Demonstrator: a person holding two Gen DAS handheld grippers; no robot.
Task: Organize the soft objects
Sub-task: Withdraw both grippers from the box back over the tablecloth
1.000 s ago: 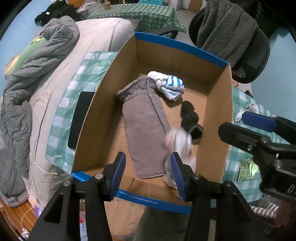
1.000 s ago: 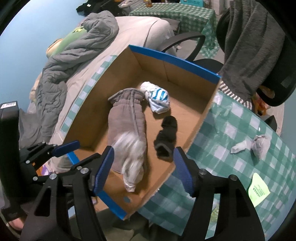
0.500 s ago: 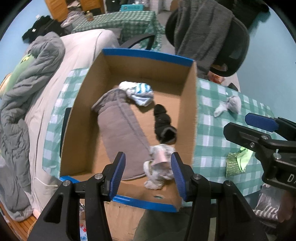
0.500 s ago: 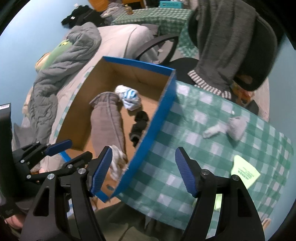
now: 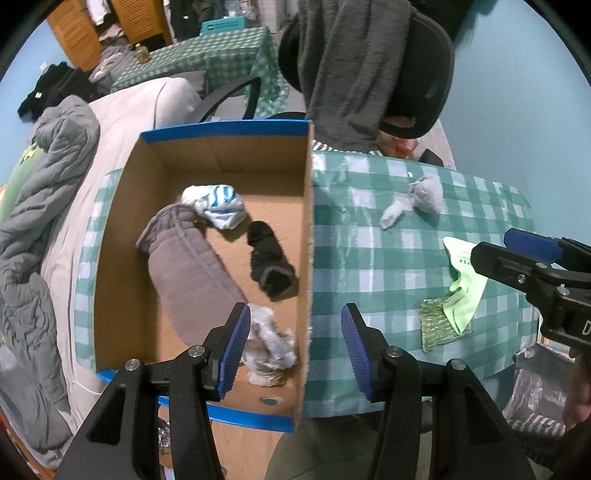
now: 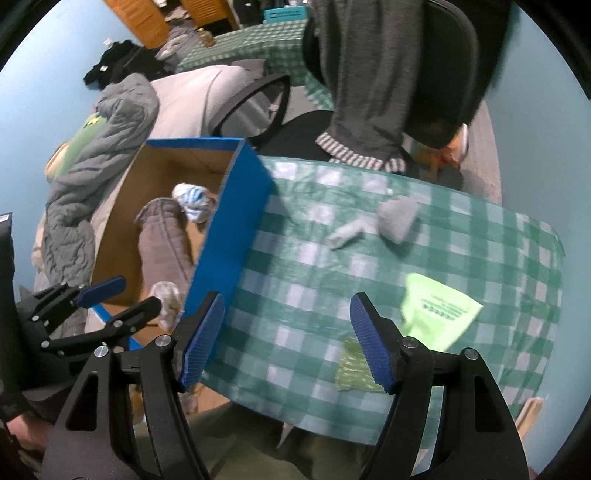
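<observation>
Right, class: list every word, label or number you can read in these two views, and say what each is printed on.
"D": white letter on the right gripper's body, cut off by the frame edge.
Light green packet: dark printed lines, too blurred to read.
Teal crate: dark label, too small to read.
Nothing else is legible.

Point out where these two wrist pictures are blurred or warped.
Left wrist view: sharp overall, fisheye bending the cardboard box wall; glare streaks on the checked tablecloth. Right wrist view: motion-smeared, the grey sock and green cloth soft-edged, corners black.
</observation>
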